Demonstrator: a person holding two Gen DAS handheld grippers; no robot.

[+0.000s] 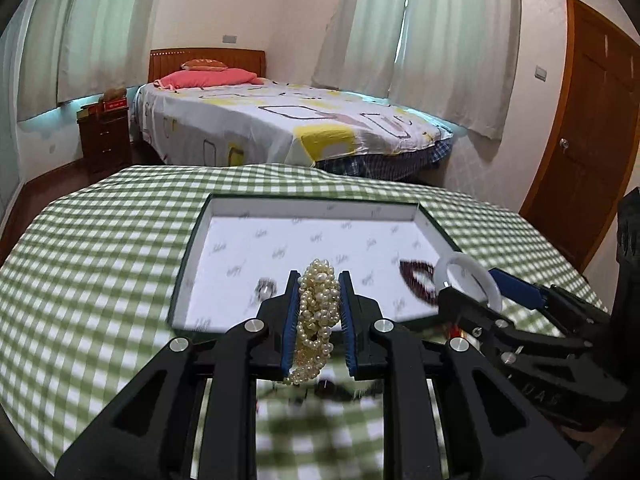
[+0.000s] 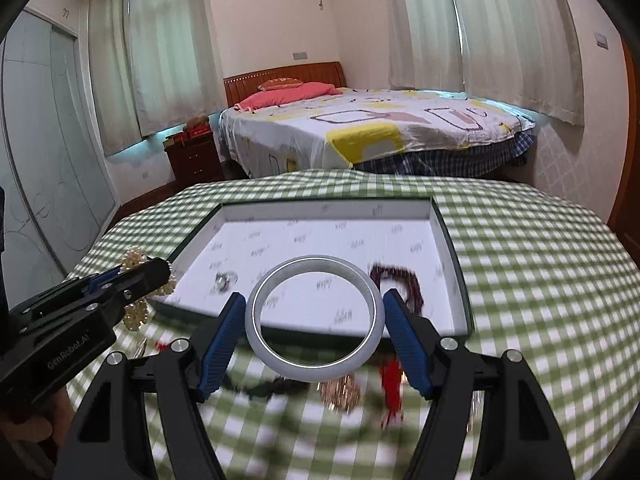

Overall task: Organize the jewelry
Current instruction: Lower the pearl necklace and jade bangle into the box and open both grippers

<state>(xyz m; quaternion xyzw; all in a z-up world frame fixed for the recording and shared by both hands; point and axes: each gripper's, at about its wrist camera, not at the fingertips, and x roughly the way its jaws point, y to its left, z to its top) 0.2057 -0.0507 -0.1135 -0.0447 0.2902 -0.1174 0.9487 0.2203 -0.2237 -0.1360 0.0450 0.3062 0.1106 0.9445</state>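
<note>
- Two pieces of jewelry are held above the near edge of the tray [image 1: 200, 236], one in each gripper, over the green checked tablecloth [image 1: 100, 248].
- The left gripper [image 1: 319, 280] has its fingers nearly together, clamped on a bunched pearl strand [image 1: 318, 308]; loops spill out above and below the pads.
- The pearl strand looks limp and light, so it will likely sag and swing; the grip across the thick middle of the bunch seems the safest hold, since a single loop could slip free.
- The right gripper [image 2: 314, 300] has its fingers wide apart, pressed on opposite outer sides of a white bangle [image 2: 314, 318], which lies roughly flat between them.
- The bangle looks rigid, smooth and probably brittle; held only at two points on a rounded rim, it could pivot or slide out, so a low, gentle release is advisable.
- Both grippers point forward and tilt downward toward the tray, side by side, the left one just beside the tray's near left corner.
- Inside the tray lie a small ring [image 2: 226, 280] and a dark red bead bracelet [image 2: 400, 284], well apart.
- More jewelry lies blurred on the cloth beneath the grippers.
</note>
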